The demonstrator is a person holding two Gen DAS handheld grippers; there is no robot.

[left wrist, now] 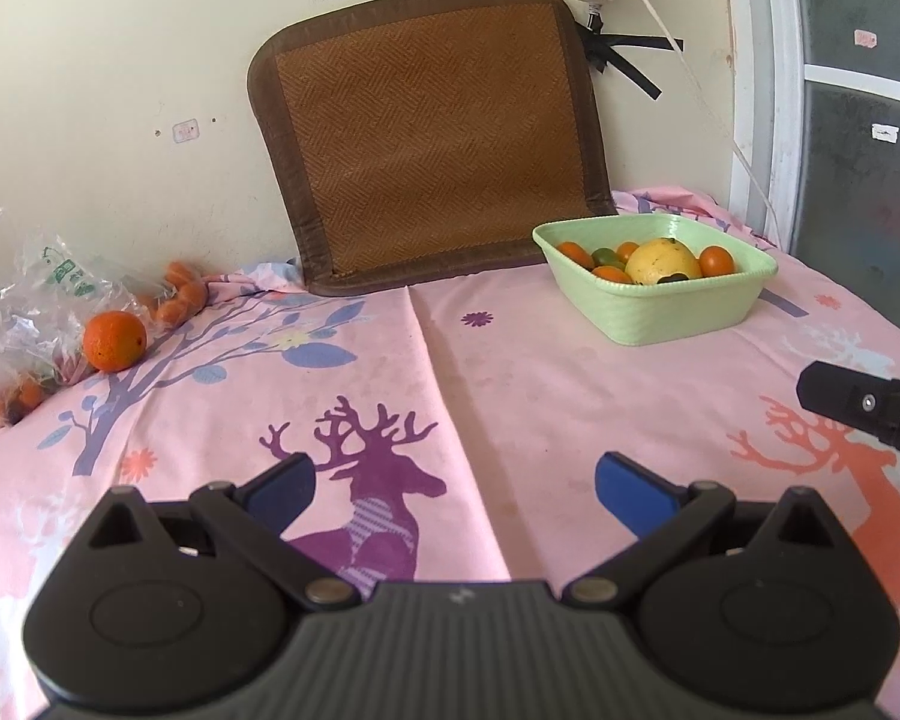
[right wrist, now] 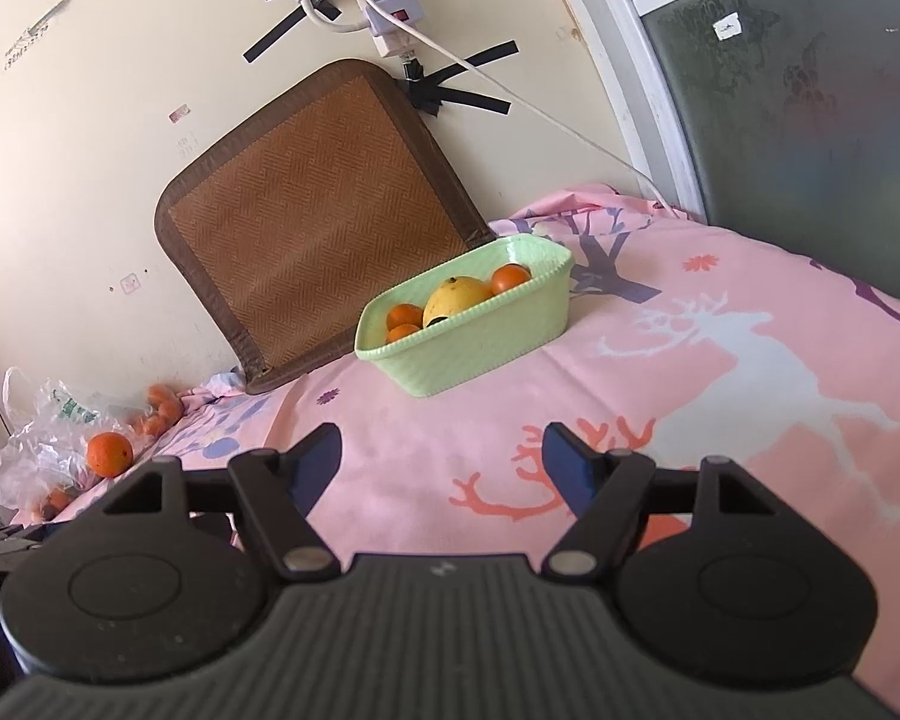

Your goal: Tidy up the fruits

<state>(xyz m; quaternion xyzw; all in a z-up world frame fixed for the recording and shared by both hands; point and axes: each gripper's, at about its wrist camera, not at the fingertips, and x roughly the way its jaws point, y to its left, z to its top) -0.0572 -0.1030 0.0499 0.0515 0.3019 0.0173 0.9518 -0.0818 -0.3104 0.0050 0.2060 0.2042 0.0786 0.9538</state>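
Pink bedding is spread under both tongs, left (left wrist: 453,489) and right (right wrist: 441,459), each held open and empty. Several fruits are already gathered in the green basket (left wrist: 678,315); an orange (left wrist: 114,341) by the plastic bag (left wrist: 36,288) remains to be moved.

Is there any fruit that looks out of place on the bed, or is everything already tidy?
Yes. A large orange lies loose on the pink sheet at the left, beside a crumpled plastic bag, with smaller orange fruits scattered near the wall. The other fruit sits in the green basket. Both grippers are open and hold nothing.
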